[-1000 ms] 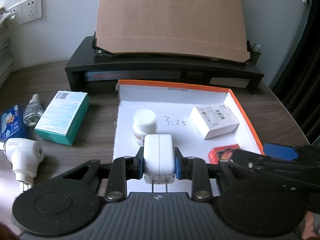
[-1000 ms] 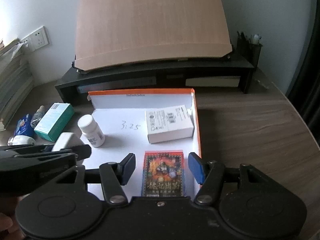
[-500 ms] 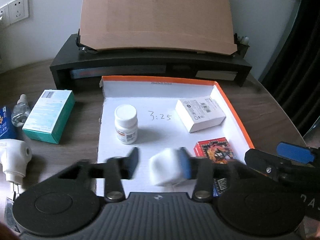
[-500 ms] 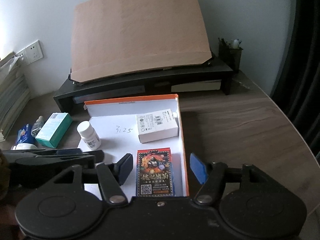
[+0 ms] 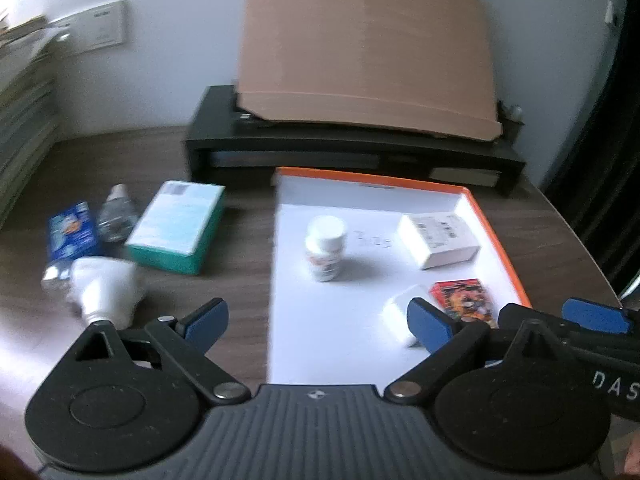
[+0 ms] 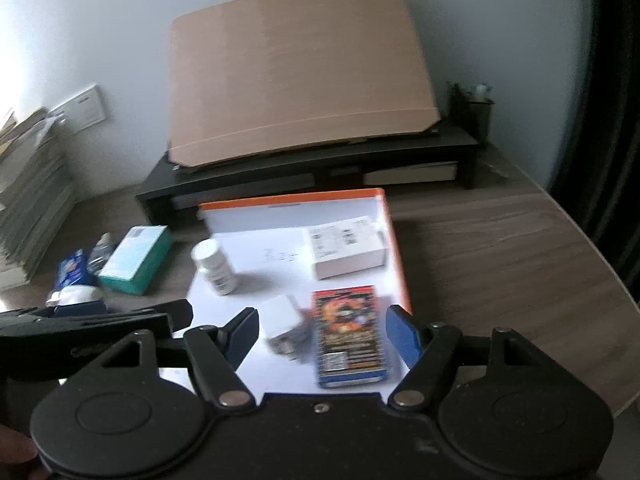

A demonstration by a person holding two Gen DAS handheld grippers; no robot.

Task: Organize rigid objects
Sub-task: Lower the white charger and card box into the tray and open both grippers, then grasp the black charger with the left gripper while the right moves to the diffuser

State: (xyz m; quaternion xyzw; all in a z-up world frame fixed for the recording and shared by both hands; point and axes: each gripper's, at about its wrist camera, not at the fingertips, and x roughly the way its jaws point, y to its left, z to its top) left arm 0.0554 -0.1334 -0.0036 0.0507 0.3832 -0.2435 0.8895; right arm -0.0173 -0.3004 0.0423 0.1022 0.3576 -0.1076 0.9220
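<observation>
A white tray with an orange rim [image 5: 496,236] [image 6: 394,236] lies on the desk. In it stand a white pill bottle [image 5: 325,248] [image 6: 214,266], a white box [image 5: 438,236] [image 6: 346,252], a red card pack [image 5: 462,300] [image 6: 348,332] and a white charger plug [image 5: 400,314] [image 6: 282,320]. My left gripper [image 5: 318,324] is open and empty above the tray's left edge; the charger lies by its right finger. My right gripper [image 6: 322,332] is open and empty, its fingers either side of the card pack and above it.
Left of the tray lie a teal box [image 5: 178,226] [image 6: 136,260], a small clear bottle [image 5: 116,212], a blue packet [image 5: 72,236] and a white thermometer-like device [image 5: 104,292]. A black riser [image 5: 352,148] with a brown board [image 5: 368,48] stands behind. Papers are stacked at far left.
My left gripper opened and let go of the white charger, which now lies in the tray beside the card pack. Both grippers pulled back and up; the left swung left.
</observation>
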